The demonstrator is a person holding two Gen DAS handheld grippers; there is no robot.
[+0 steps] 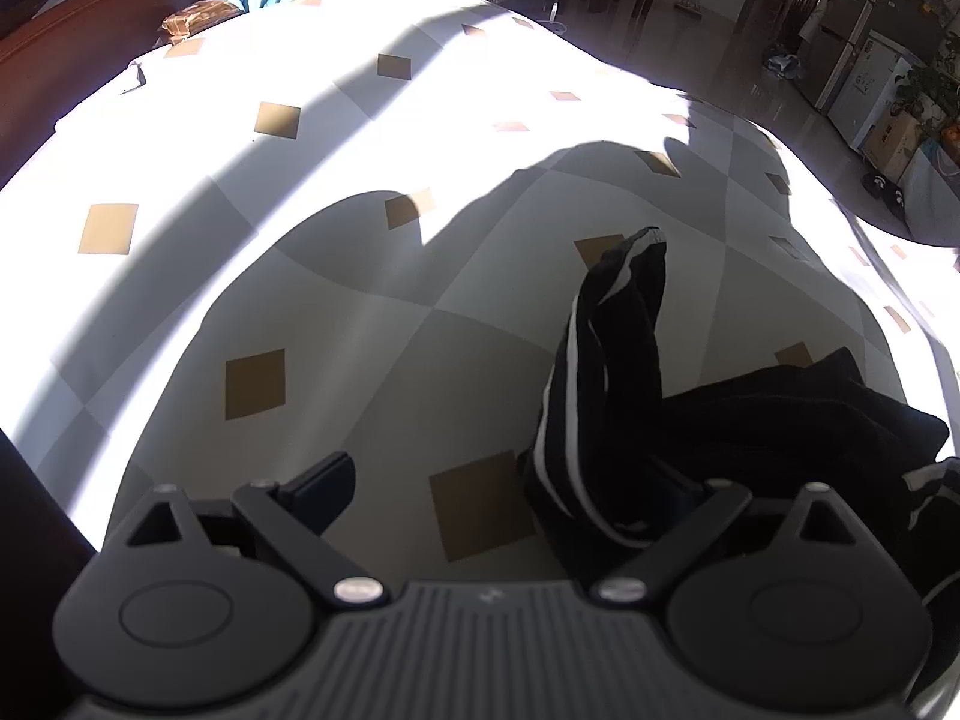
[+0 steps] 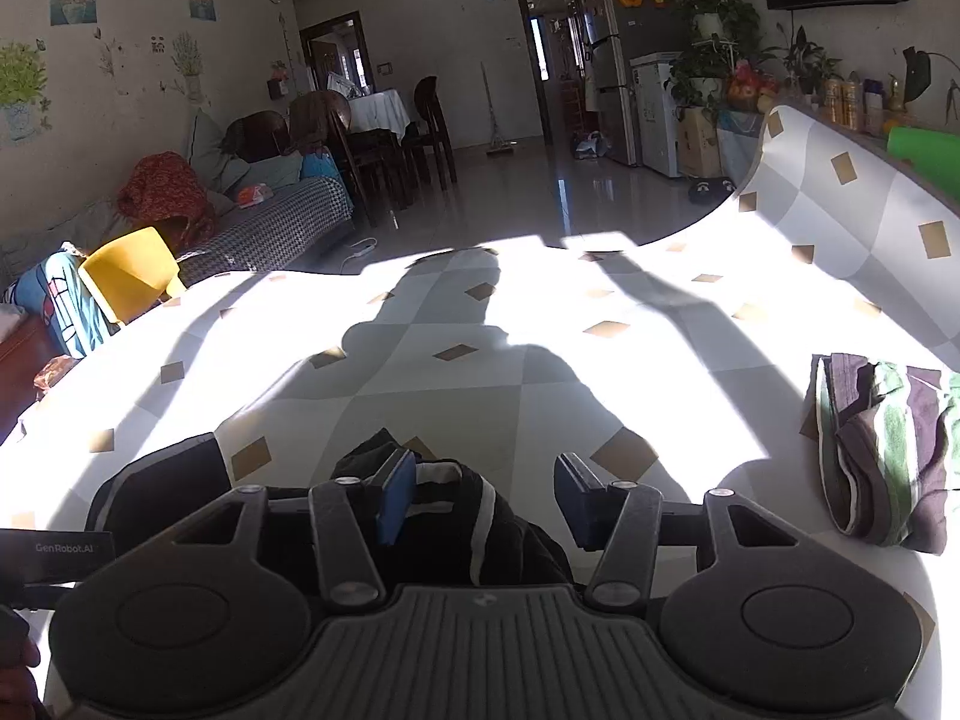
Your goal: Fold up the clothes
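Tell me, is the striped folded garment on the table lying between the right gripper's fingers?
No, the striped folded garment lies apart, off to the side of the open right gripper.

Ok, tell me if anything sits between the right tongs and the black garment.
Nothing visible does. The right tongs stand open directly over the black garment, with dark cloth showing between the fingers. The striped folded cloth lies apart, off to the right.

Black white-striped trousers (image 1: 606, 396) lie crumpled on the tablecloth; a striped garment (image 2: 882, 450) sits folded apart.
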